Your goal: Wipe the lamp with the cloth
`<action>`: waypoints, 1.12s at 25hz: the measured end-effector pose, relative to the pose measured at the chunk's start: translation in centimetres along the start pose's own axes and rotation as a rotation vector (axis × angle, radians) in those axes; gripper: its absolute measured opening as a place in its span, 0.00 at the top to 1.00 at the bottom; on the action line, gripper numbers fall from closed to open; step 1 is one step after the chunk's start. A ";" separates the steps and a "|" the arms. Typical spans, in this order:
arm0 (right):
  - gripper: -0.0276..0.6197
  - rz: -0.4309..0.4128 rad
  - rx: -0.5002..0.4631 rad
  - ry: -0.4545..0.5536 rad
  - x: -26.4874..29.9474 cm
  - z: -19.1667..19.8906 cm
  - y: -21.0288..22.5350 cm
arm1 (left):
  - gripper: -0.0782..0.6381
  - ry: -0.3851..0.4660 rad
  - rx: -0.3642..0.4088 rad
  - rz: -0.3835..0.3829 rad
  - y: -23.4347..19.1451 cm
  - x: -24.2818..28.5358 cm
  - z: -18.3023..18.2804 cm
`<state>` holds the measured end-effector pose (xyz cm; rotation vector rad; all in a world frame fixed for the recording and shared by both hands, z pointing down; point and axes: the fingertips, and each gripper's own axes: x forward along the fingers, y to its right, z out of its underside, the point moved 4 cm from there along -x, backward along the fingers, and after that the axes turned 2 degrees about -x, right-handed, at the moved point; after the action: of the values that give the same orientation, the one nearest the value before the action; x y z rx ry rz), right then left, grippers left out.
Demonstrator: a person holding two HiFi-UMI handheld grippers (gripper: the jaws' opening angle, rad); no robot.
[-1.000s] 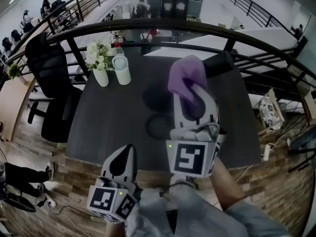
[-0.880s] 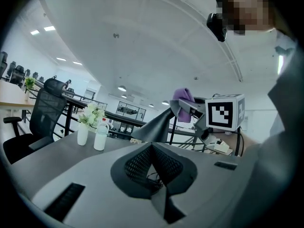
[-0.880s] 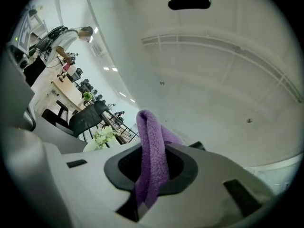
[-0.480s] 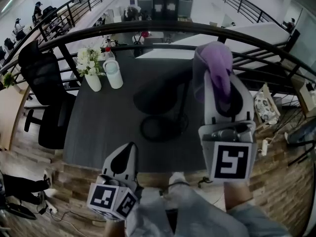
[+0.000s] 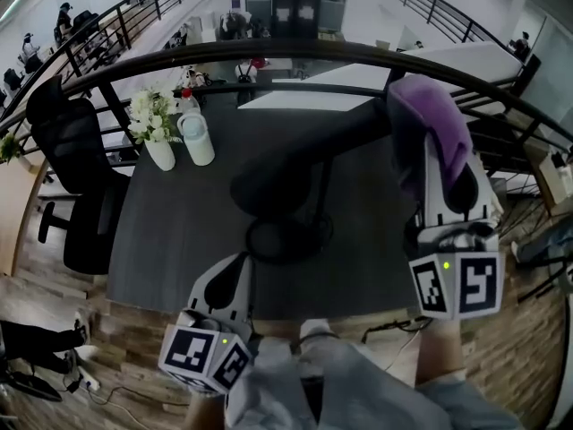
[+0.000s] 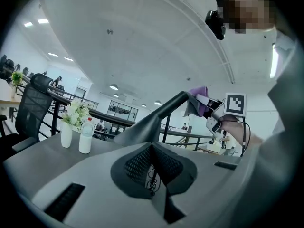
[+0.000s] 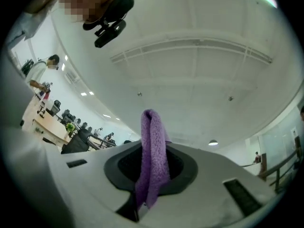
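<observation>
The left half of the counter (image 5: 170, 231) is seen bare from the near edge up to the far left corner, where a vase of flowers (image 5: 159, 150) and a bottle (image 5: 198, 138) are set just beside each other. The middle is taken up by the lamp (image 5: 273, 186), its round base seated near the front edge and its arm slanted up toward the right. The far side is closed by a railing (image 5: 295, 50), and a chair (image 5: 72, 168) is parked by the left edge
</observation>
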<state>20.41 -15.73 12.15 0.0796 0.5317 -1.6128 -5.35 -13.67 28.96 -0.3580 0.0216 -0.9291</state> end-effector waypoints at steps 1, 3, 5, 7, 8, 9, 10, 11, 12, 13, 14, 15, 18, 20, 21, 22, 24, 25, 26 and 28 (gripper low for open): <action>0.87 -0.020 0.040 -0.009 0.2 0.6 0.3 | 0.87 -0.001 0.000 0.002 0.1 0.3 0.0; 0.87 -0.056 0.113 -0.032 0.7 2.1 0.5 | 0.87 -0.004 -0.001 0.005 0.1 0.9 0.0; 0.87 -0.095 0.152 -0.062 1.3 3.7 0.2 | 0.87 -0.007 -0.001 0.006 0.0 1.3 0.0; 0.87 -0.148 0.162 -0.083 1.9 5.0 -0.7 | 0.87 -0.009 0.000 0.005 0.0 1.7 0.1; 0.87 -0.176 0.168 -0.086 2.3 5.5 -1.1 | 0.87 -0.011 -0.001 0.003 0.0 1.9 0.1; 0.87 -0.202 0.179 -0.088 2.6 6.0 -1.5 | 0.87 -0.014 -0.002 -0.001 0.0 2.0 0.2; 0.87 -0.228 0.192 -0.091 2.9 6.5 -1.8 | 0.87 -0.021 -0.005 -0.007 -0.2 2.1 0.3; 0.87 -0.254 0.204 -0.097 3.3 7.1 -2.2 | 0.87 -0.036 -0.009 -0.016 -0.3 2.1 0.4; 0.87 -0.280 0.211 -0.103 3.5 7.6 -2.7 | 0.87 -0.055 -0.015 -0.026 -0.5 2.1 0.5; 0.87 -0.307 0.214 -0.108 3.7 8.1 -3.2 | 0.87 -0.071 -0.020 -0.036 -0.7 2.0 0.6; 0.87 -0.336 0.215 -0.113 3.9 8.5 -3.8 | 0.87 -0.078 -0.024 -0.044 -0.8 2.0 0.6; 0.87 -0.365 0.220 -0.118 4.0 9.0 -4.3 | 0.87 -0.078 -0.027 -0.050 -1.0 2.0 0.7; 0.87 -0.455 0.244 -0.134 4.4 10.4 -5.8 | 0.87 -0.038 -0.024 -0.059 -1.3 2.3 0.4; 0.87 -0.517 0.247 -0.143 4.8 11.2 -6.6 | 0.87 -0.019 -0.020 -0.064 -1.5 2.4 0.3; 0.87 -0.546 0.252 -0.146 5.0 11.6 -6.9 | 0.87 -0.020 -0.022 -0.070 -1.5 2.5 0.3; 0.87 -0.572 0.260 -0.148 5.1 12.0 -7.1 | 0.87 -0.028 -0.026 -0.078 -1.6 2.5 0.3; 0.87 -0.613 0.284 -0.157 5.4 12.8 -7.4 | 0.87 -0.064 -0.037 -0.099 -1.8 2.5 0.6; 0.87 -0.628 0.292 -0.166 5.5 13.2 -7.5 | 0.87 -0.080 -0.040 -0.107 -1.9 2.4 0.8; 0.87 -0.640 0.297 -0.176 5.5 13.7 -7.6 | 0.87 -0.088 -0.039 -0.112 -2.0 2.4 0.9; 0.87 -0.659 0.308 -0.195 5.2 14.5 -8.0 | 0.87 -0.080 -0.039 -0.119 -2.2 2.5 1.0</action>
<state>15.89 -25.93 25.49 -0.0291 0.1512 -2.3103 -5.41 -16.52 30.94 -0.4358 -0.0560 -1.0324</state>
